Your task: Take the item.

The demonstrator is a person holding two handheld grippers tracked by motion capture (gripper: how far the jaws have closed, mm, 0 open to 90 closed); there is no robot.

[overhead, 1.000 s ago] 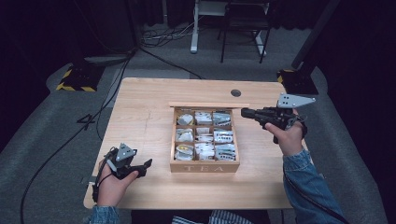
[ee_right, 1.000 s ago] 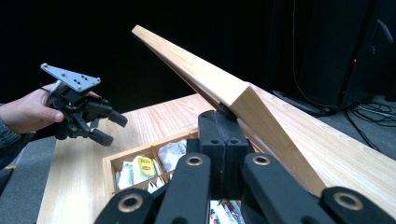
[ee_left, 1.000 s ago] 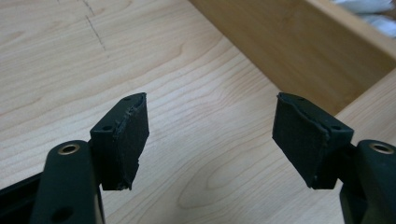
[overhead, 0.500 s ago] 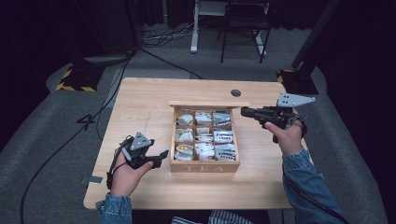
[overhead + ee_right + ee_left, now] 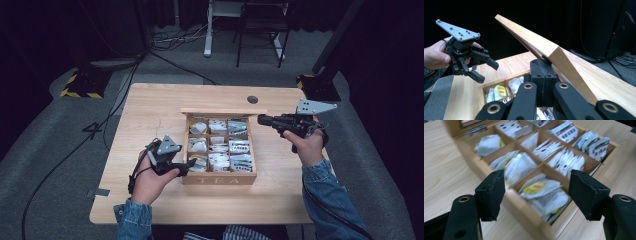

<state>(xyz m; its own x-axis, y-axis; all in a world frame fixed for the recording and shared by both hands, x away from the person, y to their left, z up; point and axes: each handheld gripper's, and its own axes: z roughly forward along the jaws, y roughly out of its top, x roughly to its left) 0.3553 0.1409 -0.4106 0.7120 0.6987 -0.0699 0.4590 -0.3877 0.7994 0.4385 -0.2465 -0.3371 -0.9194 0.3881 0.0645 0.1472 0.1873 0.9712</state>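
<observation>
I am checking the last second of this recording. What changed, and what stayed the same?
The left gripper, jaws open, moved from the table's left edge rightward to the tea box, now at its near-left corner. It grasped nothing. The right gripper stayed shut on the raised lid; the tea bags stayed put.

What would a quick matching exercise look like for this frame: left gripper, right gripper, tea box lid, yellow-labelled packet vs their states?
1. left gripper
2. right gripper
3. tea box lid
4. yellow-labelled packet

A. held raised at its edge
B. lying in the box's near-left compartment
C. open, poised over a compartment
D. shut on wood

Pairs: 1-C, 2-D, 3-A, 4-B
</observation>
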